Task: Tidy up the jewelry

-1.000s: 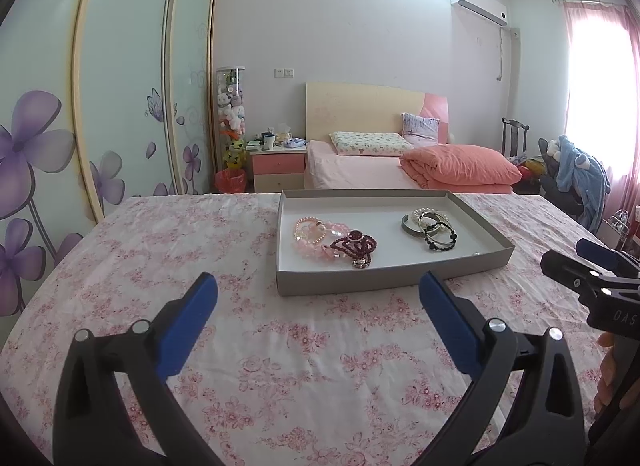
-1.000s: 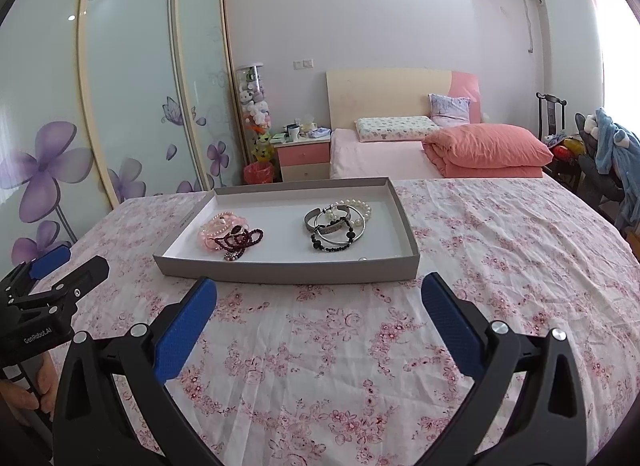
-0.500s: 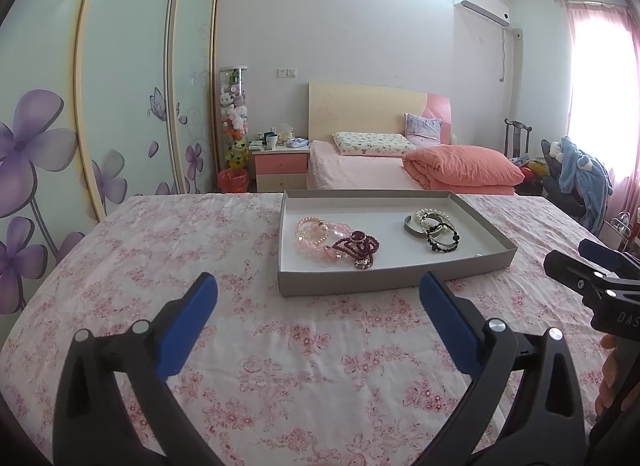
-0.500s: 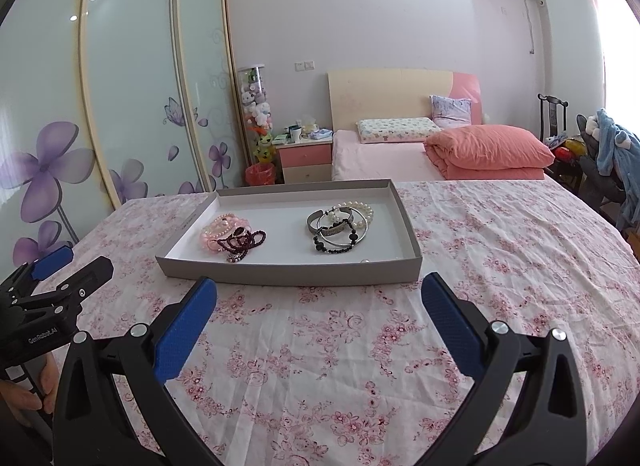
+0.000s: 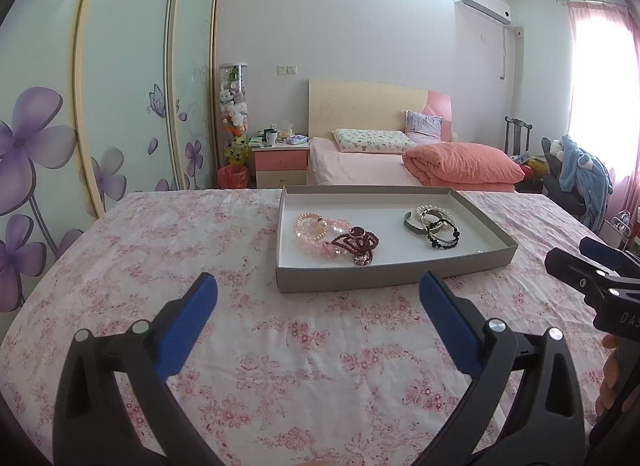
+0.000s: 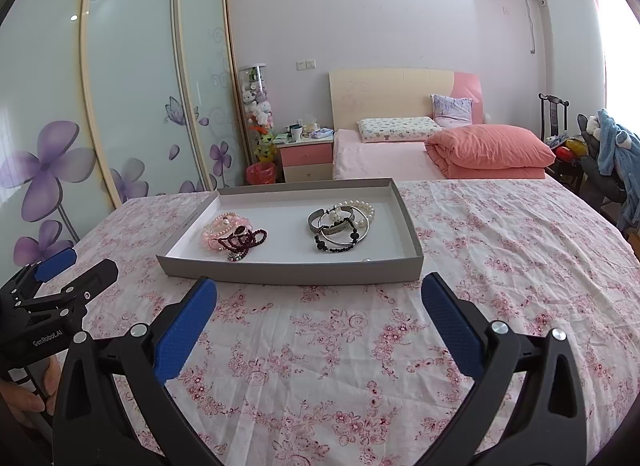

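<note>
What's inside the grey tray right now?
Tray: pink bead bracelets under a dark red strand; metal bangles, pearl bracelet and black bead bracelet overlapping. Anything beneath the piles is hidden.

White-walled bedroom: floral wardrobe doors (image 5: 120, 105), pink bed (image 5: 380, 153), bright curtained window (image 5: 600, 85).

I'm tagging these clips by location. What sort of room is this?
A home bedroom, most likely: a made bed with a folded pink quilt, a sliding-door wardrobe with flower decals, and a nightstand.
</note>
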